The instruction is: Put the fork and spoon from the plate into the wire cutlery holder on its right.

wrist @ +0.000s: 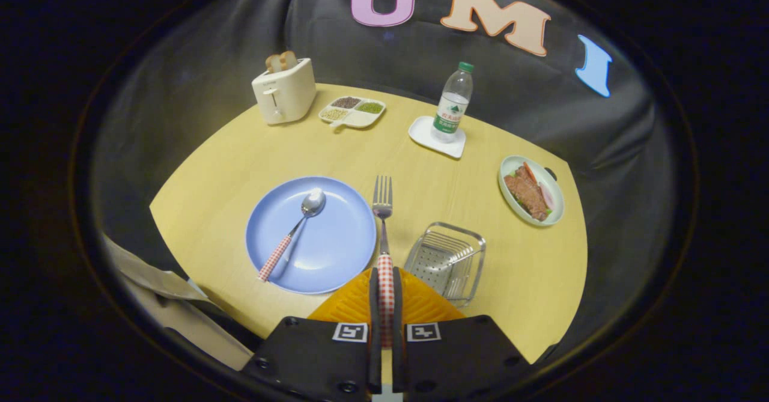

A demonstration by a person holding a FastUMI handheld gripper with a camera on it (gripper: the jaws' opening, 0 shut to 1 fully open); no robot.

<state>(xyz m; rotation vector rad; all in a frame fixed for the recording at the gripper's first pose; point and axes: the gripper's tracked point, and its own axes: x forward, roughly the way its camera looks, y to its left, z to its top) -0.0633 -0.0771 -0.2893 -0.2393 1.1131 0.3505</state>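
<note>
Gripper view has my gripper [385, 282] clamped on the red-checked handle of the steel fork [382, 210], lifted clear, tines ahead. I should swing right, tip it handle-down over the wire cutlery holder [446, 261], clearing its near rim. The red-checked spoon [294, 231] waits on the round blue plate [336, 258] to my left; yellow desk [516, 270] beyond is open.

You will find no word or number here that can be read. The water bottle [453, 98], at about one o'clock well beyond the fingers, carries a white label [449, 117] with green and red print, too small to make out. The toaster [284, 91], at about eleven o'clock, has a faint mark on its front that is just as illegible. Your gripper [385, 273], both fingers pressed on the fork [382, 210] by its checked handle, bears two square black-and-white coded markers [350, 331], one on each finger base; they are patterns, not text.
</note>
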